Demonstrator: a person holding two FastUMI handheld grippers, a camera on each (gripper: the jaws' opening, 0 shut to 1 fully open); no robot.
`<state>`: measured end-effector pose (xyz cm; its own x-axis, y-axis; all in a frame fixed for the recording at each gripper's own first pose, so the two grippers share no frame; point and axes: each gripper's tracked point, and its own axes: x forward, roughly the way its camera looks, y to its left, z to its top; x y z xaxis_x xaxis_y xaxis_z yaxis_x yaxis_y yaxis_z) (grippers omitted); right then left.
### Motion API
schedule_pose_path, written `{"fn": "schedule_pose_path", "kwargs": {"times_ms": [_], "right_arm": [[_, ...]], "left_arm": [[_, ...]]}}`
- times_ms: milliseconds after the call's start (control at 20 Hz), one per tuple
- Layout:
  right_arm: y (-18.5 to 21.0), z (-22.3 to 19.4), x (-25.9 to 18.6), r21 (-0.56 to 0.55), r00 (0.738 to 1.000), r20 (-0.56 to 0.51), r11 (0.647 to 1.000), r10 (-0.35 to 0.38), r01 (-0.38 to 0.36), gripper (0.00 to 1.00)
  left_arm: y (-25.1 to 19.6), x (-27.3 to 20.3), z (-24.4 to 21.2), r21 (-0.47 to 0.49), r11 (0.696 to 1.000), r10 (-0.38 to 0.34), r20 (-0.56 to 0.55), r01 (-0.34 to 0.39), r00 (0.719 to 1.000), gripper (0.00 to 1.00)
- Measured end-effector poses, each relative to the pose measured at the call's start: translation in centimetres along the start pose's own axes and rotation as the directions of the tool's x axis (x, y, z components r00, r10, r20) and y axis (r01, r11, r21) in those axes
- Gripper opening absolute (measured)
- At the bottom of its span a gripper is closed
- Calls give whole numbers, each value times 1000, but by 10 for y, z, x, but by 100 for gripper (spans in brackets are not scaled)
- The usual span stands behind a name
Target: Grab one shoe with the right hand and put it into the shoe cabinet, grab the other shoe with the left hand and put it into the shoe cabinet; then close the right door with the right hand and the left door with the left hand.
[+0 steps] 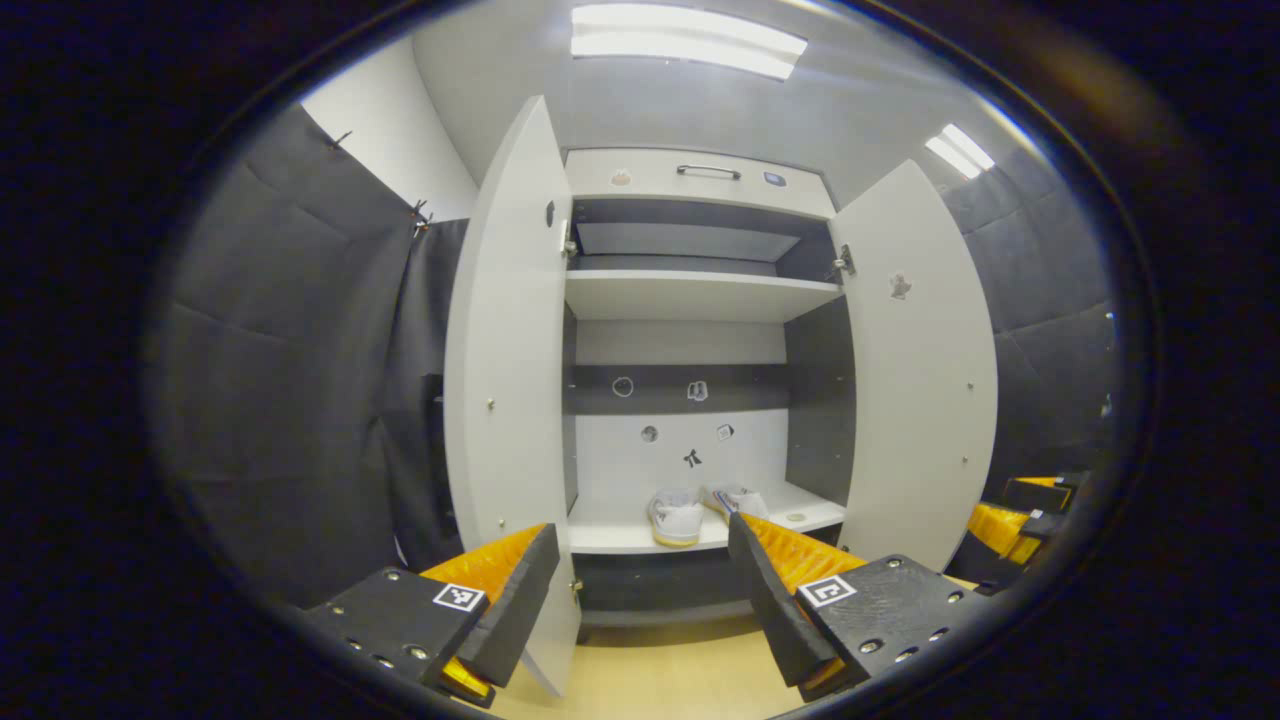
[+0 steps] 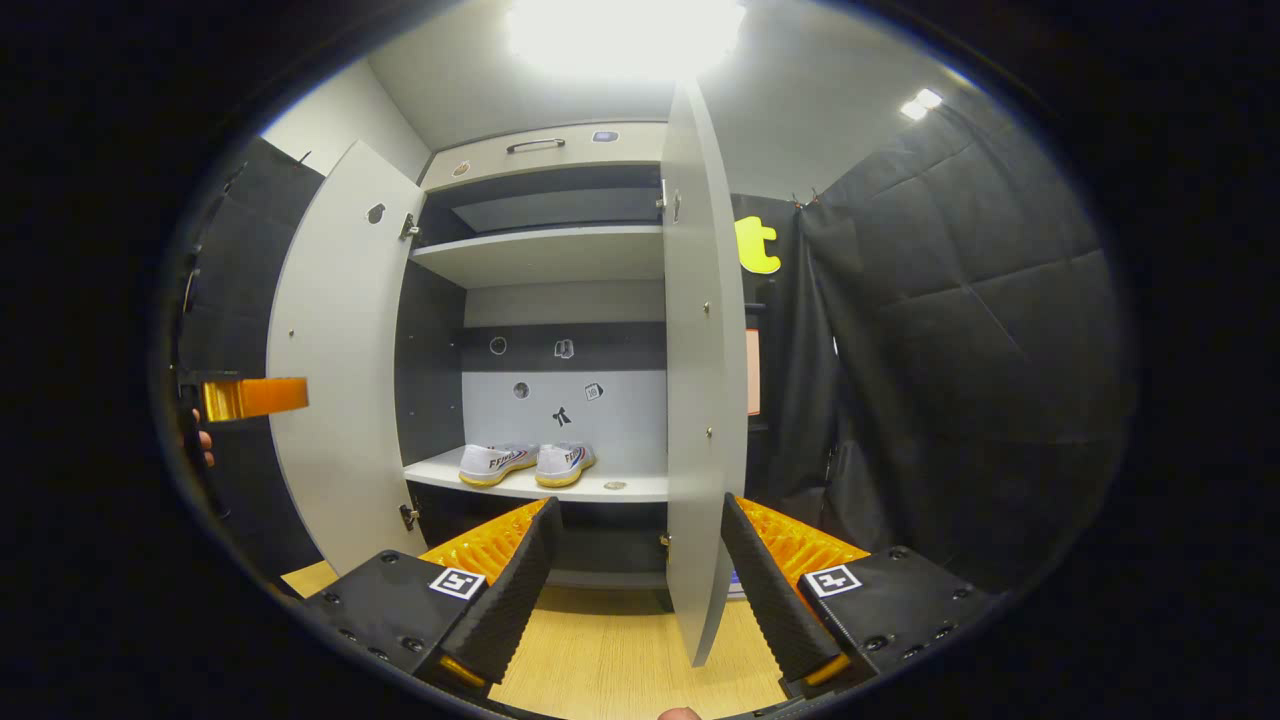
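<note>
The white shoe cabinet [image 1: 690,295] stands with both doors swung open. Two white shoes [image 1: 677,517] [image 1: 742,500] sit side by side on its lower shelf, also seen as the left shoe [image 2: 493,462] and the right shoe [image 2: 565,462]. My left gripper [image 1: 640,605] is open; the left door [image 1: 510,400] shows edge-on, its lower edge in the gap close to the left finger [image 1: 515,605]. My right gripper [image 2: 635,590] is open too, with the right door [image 2: 700,400] edge-on in the gap near its right finger [image 2: 775,600]. Neither door is pinched.
Wooden floor [image 2: 610,650] lies below the cabinet. Black padded walls [image 2: 950,350] close in on both sides. The upper shelf [image 1: 700,295] is bare. The right gripper [image 1: 1015,520] shows at the right edge of the left gripper view; the left gripper [image 2: 250,397] and a hand [image 2: 203,440] show at the left edge of the right gripper view.
</note>
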<state>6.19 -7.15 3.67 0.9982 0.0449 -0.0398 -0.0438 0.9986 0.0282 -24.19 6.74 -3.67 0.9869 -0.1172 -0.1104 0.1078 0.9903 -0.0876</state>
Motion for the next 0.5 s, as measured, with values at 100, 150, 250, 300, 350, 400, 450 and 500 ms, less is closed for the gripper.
{"fn": "schedule_pose_path", "kwargs": {"times_ms": [100, 150, 250, 300, 350, 400, 450, 500], "right_arm": [[-12, 10, 2, -10, 999, 16, 1000, -28, 28, 96], [-19, 14, 3, -11, 999, 24, 999, -42, 42, 96], [-32, 23, 5, -10, 997, 39, 998, -69, 69, 96], [-40, 27, 5, -11, 995, 47, 996, -87, 87, 96], [-48, 30, 7, -13, 993, 56, 994, -106, 106, 96], [-56, 33, 8, -14, 990, 62, 992, -124, 125, 96], [-63, 35, 8, -16, 988, 67, 990, -141, 142, 100], [-71, 36, 9, -17, 985, 67, 987, -159, 161, 100]], "left_arm": [[25, -12, -4, 11, 999, 47, -13, -47, 999, 97], [38, -18, -7, 10, 997, 72, -17, -72, 997, 97], [65, -27, -11, 1, 992, 123, -23, -123, 992, 97], [80, -31, -12, 0, 988, 152, -25, -152, 988, 97], [95, -33, -12, 2, 984, 181, -23, -181, 983, 99], [110, -35, -12, 5, 978, 211, -24, -211, 977, 99], [122, -39, -13, 6, 971, 238, -25, -238, 971, 99], [135, -40, -13, 5, 966, 260, -24, -260, 965, 99]]}}
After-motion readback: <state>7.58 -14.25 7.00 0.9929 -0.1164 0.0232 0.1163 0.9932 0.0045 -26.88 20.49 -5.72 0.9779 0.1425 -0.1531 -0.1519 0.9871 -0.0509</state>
